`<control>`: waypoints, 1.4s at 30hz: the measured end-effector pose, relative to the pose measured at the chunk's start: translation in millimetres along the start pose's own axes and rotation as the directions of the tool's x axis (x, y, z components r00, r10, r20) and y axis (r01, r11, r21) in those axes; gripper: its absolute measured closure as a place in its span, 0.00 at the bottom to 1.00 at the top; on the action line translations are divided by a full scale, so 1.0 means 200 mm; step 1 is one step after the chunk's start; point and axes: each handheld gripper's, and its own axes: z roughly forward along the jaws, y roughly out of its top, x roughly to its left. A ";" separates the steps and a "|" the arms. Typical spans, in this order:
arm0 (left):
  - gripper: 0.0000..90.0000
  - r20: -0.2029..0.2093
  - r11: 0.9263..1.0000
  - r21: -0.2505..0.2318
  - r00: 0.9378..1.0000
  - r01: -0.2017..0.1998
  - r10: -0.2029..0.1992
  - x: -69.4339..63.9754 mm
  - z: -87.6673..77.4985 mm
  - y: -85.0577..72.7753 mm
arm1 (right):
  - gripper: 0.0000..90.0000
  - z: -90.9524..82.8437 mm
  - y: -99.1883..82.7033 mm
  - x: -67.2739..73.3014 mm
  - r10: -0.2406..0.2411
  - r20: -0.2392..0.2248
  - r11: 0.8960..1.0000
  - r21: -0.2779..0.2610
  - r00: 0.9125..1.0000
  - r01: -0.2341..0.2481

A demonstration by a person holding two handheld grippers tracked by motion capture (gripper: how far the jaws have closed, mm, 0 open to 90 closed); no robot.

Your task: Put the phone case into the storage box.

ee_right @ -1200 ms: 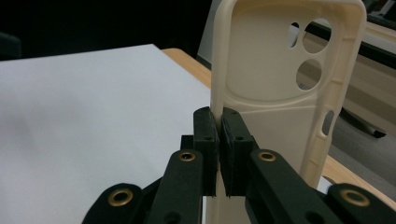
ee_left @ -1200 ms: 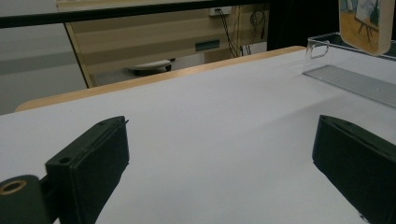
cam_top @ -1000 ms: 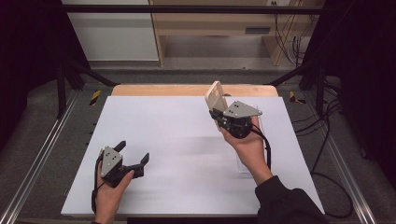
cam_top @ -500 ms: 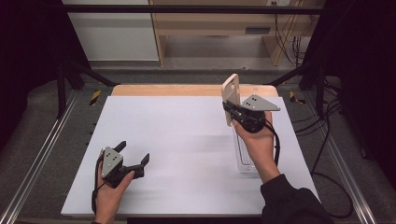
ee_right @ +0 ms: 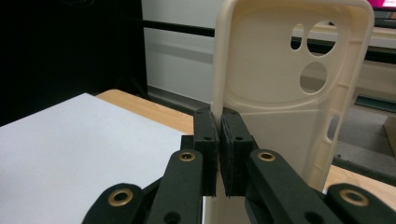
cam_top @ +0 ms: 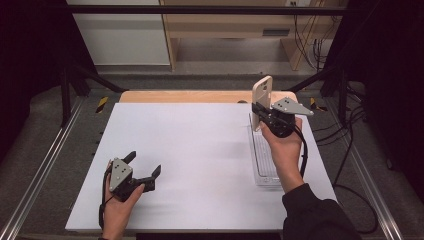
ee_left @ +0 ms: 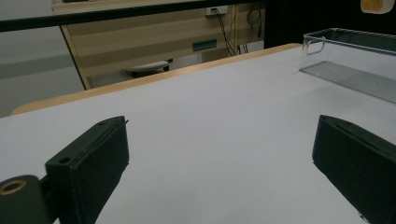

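Observation:
A cream phone case [cam_top: 262,96] stands upright above the far right of the white table sheet [cam_top: 200,150], held by its edge in my right gripper [cam_top: 258,111]. In the right gripper view the case [ee_right: 299,93] shows its inner side and camera cut-outs, and the right gripper [ee_right: 219,126] has its jaws shut on the case's left rim. My left gripper [cam_top: 145,167] rests low at the near left of the sheet, open, with nothing between its fingers [ee_left: 93,163].
A clear plastic tray [cam_top: 265,160] lies flat on the right side of the sheet, under my right forearm; its rim [ee_left: 345,37] shows in the left gripper view. A wooden table edge [cam_top: 200,96] runs along the far side. Metal rails flank the table.
My right hand has carried the phone case to the right and a little farther from me, turning it more upright. The left hand has stayed put.

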 end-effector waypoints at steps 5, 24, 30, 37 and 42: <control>0.04 -0.001 1.000 0.001 1.000 0.000 0.000 0.00 0.00 0.00 | 0.96 0.01 -0.01 -0.03 0.020 0.019 1.000 0.003 1.000 -0.020; 0.04 -0.004 1.000 0.000 1.000 0.001 -0.001 0.01 0.00 0.00 | 0.96 0.13 -0.09 -0.14 0.090 0.113 0.995 0.042 0.990 -0.095; 0.04 -0.007 1.000 -0.001 1.000 0.007 -0.007 0.01 0.00 -0.01 | 0.96 0.17 -0.11 -0.17 0.122 0.118 0.990 0.052 0.986 -0.129; 0.04 -0.008 1.000 -0.002 1.000 0.010 -0.010 0.01 0.00 -0.01 | 0.96 0.21 -0.14 -0.19 0.138 0.126 0.987 0.062 0.982 -0.147; 0.04 -0.008 1.000 -0.001 1.000 0.010 -0.010 0.01 0.00 -0.01 | 0.96 0.24 -0.16 -0.21 0.154 0.140 0.985 0.061 0.978 -0.164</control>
